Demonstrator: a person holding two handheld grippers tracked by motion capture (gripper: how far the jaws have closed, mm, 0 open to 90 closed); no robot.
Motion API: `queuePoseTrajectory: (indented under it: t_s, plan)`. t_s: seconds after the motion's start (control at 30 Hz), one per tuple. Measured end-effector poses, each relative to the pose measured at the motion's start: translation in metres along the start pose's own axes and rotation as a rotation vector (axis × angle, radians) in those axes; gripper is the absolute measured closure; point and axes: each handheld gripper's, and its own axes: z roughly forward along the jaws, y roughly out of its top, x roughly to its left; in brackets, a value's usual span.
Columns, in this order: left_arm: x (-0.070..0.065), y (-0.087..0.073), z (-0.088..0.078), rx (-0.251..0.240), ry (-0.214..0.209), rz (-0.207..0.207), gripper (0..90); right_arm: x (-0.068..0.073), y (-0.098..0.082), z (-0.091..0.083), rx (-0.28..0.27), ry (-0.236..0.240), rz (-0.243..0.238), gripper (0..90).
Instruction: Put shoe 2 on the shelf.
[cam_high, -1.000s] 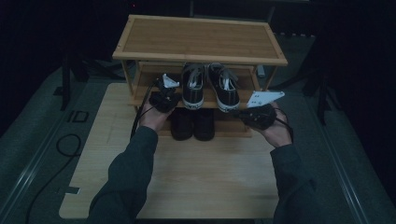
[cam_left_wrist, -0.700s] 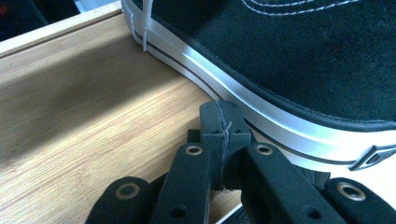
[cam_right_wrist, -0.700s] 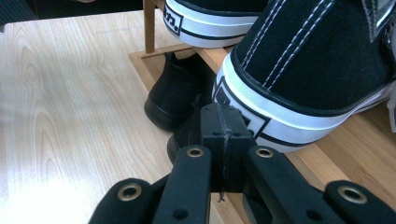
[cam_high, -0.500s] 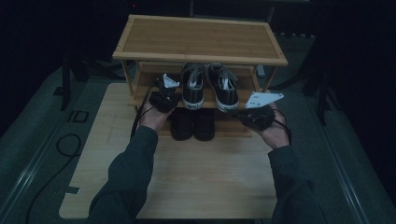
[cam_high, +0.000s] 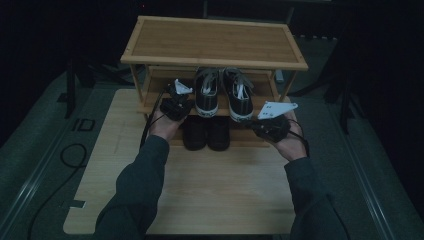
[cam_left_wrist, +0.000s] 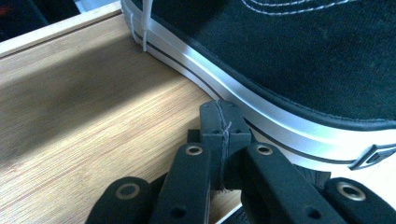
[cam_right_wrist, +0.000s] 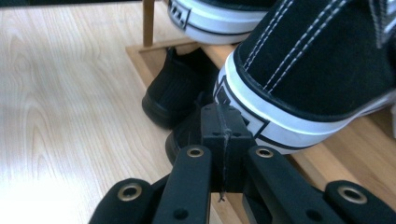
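Note:
A pair of black sneakers with white soles (cam_high: 207, 92) stands on the middle shelf of a bamboo shoe rack (cam_high: 215, 42). My left gripper (cam_high: 181, 102) is at the left sneaker's side. Its jaws (cam_left_wrist: 223, 116) are shut and empty, their tips right at the white sole rim (cam_left_wrist: 261, 116). My right gripper (cam_high: 257, 124) is by the right sneaker's heel (cam_right_wrist: 317, 70). Its jaws (cam_right_wrist: 223, 119) are also shut and empty, close in front of the heel's sole.
Two plain black shoes (cam_high: 206, 132) sit on the lowest shelf, below the sneakers, and show as black shoes (cam_right_wrist: 173, 93) beyond the right jaws. The rack stands on a light wooden board (cam_high: 215, 185). A cable (cam_high: 70, 155) lies on the dark floor at left.
My right gripper has edged slightly left, toward the sneaker's heel. The left gripper has stayed put, and both stay shut.

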Motion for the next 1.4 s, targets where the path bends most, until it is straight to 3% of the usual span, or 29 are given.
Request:
queuePoseTrajectory:
  t_s: [0.1, 0.23, 0.33, 1.4]
  plan:
    - [0.000, 0.000, 0.000, -0.001, -0.001, -0.002, 90.0, 0.003, 0.001, 0.007, 0.016, 0.005, -0.012, 90.0]
    - [0.000, 0.000, 0.000, -0.002, -0.002, -0.001, 90.0, 0.002, 0.004, 0.008, -0.013, -0.001, -0.004, 90.0]
    - [0.000, 0.000, 0.000, -0.003, -0.003, -0.001, 90.0, 0.002, 0.008, 0.008, -0.001, -0.038, -0.012, 90.0]
    - [-0.001, 0.000, 0.000, -0.002, 0.005, 0.008, 90.0, 0.006, 0.021, 0.027, -0.005, -0.009, -0.003, 90.0]
